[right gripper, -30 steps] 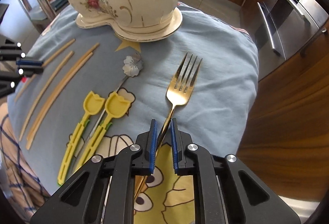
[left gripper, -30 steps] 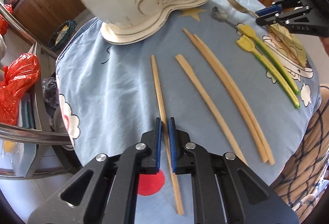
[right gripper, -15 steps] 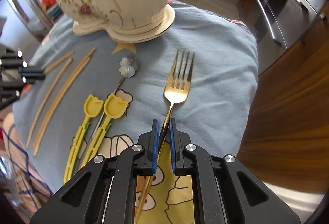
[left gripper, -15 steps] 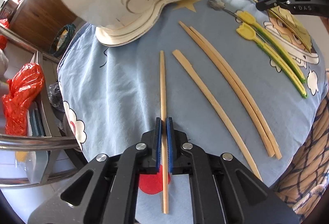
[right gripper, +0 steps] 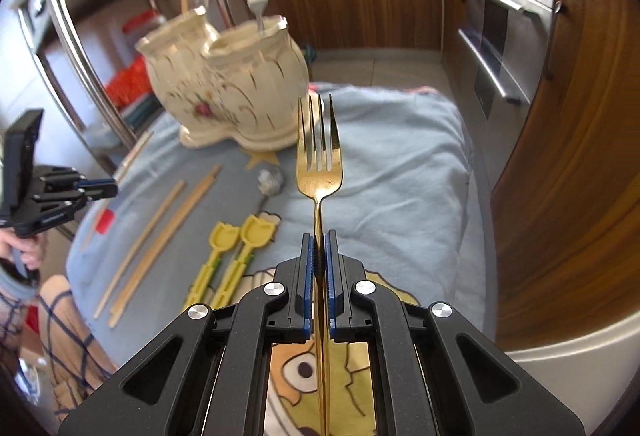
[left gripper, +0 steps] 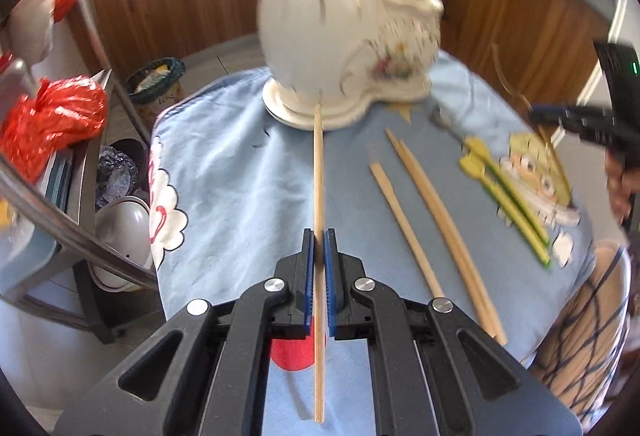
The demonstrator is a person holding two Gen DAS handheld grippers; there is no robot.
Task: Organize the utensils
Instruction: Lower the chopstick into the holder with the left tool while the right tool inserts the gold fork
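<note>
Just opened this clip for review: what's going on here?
A person holds a gripper in each hand. The left gripper is shut on a thin wooden chopstick; the right gripper is shut on a gold metal fork. Both point toward the cream floral ceramic utensil holder. More chopsticks and yellow utensils lie on the blue cloth.

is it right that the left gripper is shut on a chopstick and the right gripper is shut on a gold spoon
Not quite. The right gripper is shut on a gold fork, its tines clear in the right wrist view. The left gripper is indeed shut on a chopstick.
</note>
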